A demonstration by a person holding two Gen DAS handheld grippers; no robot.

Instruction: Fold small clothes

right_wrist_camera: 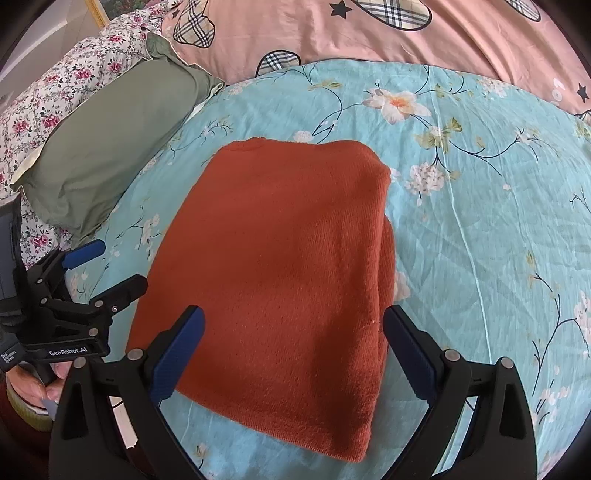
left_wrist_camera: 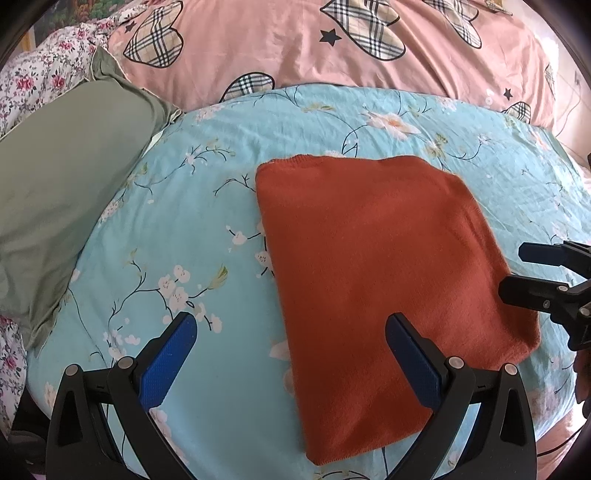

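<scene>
A bed (left_wrist_camera: 207, 229) under a turquoise floral sheet fills both views. A green pillow (left_wrist_camera: 62, 192) lies at its left, beside a pink heart-print quilt (left_wrist_camera: 280, 55) and rose-print bedding (left_wrist_camera: 40, 66). Daylight is soft.

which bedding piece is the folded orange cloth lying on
The teal floral sheet. The orange cloth rests wholly on it; the green pillow lies off to its left and the pink heart-print cover lies beyond it.

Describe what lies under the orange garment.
The orange garment lies folded flat on a turquoise floral sheet, which shows all around it. The sheet directly beneath, and the garment's inner folded layers, are covered.
</scene>
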